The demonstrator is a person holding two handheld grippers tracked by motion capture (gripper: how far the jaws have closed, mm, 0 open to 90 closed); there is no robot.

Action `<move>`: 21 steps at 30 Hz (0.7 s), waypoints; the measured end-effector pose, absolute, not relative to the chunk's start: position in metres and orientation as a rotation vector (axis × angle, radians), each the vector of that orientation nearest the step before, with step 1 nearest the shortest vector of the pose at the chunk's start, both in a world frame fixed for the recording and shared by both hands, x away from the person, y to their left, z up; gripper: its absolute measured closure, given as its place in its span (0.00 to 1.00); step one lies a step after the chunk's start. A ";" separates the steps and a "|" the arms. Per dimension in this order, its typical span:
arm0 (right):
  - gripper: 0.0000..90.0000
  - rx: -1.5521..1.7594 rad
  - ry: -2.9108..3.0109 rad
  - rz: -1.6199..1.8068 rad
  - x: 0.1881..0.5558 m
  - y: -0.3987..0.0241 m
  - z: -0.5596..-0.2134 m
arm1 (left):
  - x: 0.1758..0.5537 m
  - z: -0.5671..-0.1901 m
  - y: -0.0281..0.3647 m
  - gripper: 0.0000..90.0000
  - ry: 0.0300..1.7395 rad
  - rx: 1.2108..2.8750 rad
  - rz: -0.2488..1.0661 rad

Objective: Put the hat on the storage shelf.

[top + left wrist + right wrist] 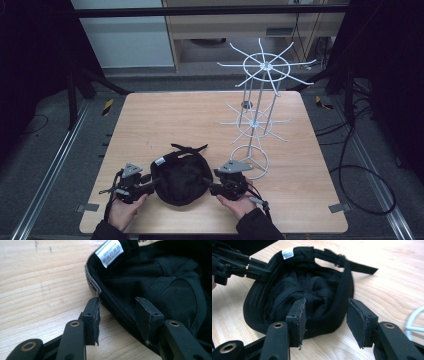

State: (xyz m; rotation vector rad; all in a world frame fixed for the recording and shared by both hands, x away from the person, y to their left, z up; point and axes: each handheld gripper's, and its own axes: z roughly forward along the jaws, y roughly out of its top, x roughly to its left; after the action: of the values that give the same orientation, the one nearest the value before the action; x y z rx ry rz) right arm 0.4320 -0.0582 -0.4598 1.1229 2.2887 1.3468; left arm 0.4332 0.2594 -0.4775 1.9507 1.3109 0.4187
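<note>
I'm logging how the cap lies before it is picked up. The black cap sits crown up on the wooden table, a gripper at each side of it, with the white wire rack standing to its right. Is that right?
Not quite. The black cap lies upside down, its opening facing up: the right gripper view shows the inner seams and the white label. The rest holds: the left gripper and the right gripper flank it on the wooden table, and the white wire rack stands to its right.

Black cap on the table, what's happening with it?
A person holds a tool in each hand on either side of an upturned black fabric cap lying on the wooden table. The left tool straddles the cap's rim with jaws apart; the right tool also stands open at the opposite rim. Nothing is gripped yet. A white wire display rack stands beyond, bare.
</note>
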 end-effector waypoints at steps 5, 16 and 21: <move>0.56 1.135 2.315 1.330 0.435 -0.050 -0.467 | 0.434 -0.481 0.258 0.66 1.329 1.967 0.404; 0.82 1.218 2.367 1.195 0.443 -0.047 -0.478 | 0.436 -0.485 0.256 0.74 1.366 1.990 0.376; 0.93 1.147 2.344 1.219 0.441 -0.049 -0.474 | 0.434 -0.484 0.253 0.75 1.358 1.992 0.363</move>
State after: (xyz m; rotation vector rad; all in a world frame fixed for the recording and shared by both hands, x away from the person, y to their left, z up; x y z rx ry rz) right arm 0.4415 -0.0490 -0.4736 1.1473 2.3437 1.2187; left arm 0.4340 0.2532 -0.4844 1.9920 1.3578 0.3626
